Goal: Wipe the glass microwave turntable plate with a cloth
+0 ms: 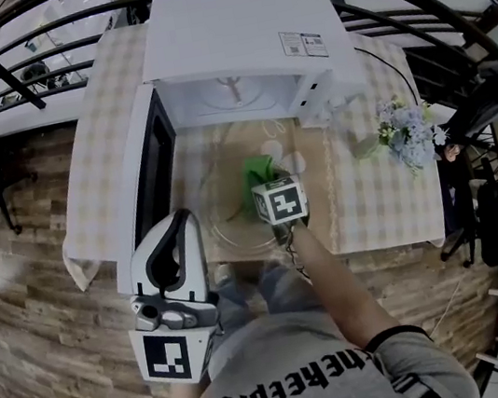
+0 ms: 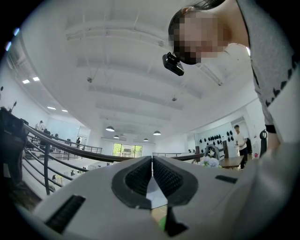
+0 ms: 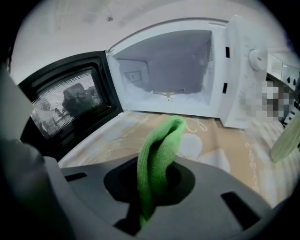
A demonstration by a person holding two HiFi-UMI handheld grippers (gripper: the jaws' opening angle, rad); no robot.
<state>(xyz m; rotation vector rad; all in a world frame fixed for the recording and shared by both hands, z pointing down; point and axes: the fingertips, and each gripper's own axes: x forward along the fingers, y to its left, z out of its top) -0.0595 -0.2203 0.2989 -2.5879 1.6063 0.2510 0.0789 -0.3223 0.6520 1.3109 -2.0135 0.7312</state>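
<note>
White microwave [image 1: 234,54] upper centre of head view, door [image 1: 156,162] swung open left. Glass turntable plate [image 1: 221,209] flat on table [image 1: 371,192] before cavity, mid-frame. Right gripper [image 3: 151,187] nearer, at plate's right side, jaws pinching green cloth [image 3: 157,154]; plate centre lies left of cloth. Left gripper [image 2: 152,174] lower left, jaws together, empty.

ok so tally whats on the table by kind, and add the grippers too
microwave: 1
glass plate: 1
green cloth: 1
flower bunch: 1
grippers: 2, the left gripper and the right gripper
total: 6
</note>
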